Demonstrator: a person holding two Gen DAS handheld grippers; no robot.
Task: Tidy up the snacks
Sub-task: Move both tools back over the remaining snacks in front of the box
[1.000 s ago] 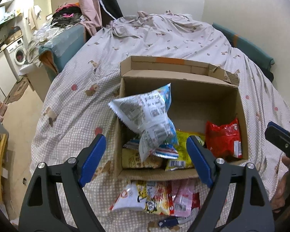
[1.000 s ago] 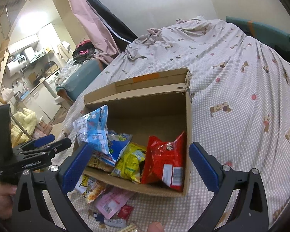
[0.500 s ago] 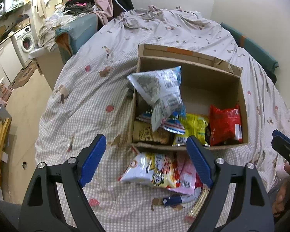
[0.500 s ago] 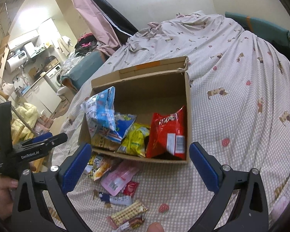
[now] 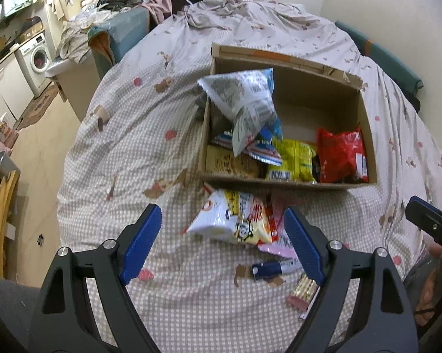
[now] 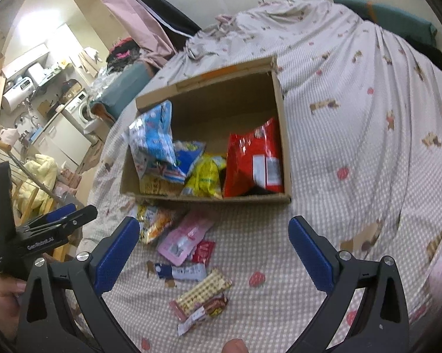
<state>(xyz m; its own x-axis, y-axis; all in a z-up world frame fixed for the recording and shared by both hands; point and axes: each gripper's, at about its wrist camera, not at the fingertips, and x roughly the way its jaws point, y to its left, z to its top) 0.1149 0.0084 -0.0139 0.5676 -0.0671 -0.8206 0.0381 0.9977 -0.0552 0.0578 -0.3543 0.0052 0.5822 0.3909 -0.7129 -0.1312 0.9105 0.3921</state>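
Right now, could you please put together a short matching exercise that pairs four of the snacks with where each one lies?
Things:
1. red bag
2. yellow bag
3. pink packet
4. biscuit bar

Places:
A. on the bedspread just outside the cardboard box, near its front wall
B. inside the box against its right wall
C. on the bedspread, the nearest of the four to the right hand-held gripper
D. inside the box, just left of the red bag

Pairs: 1-B, 2-D, 3-A, 4-C
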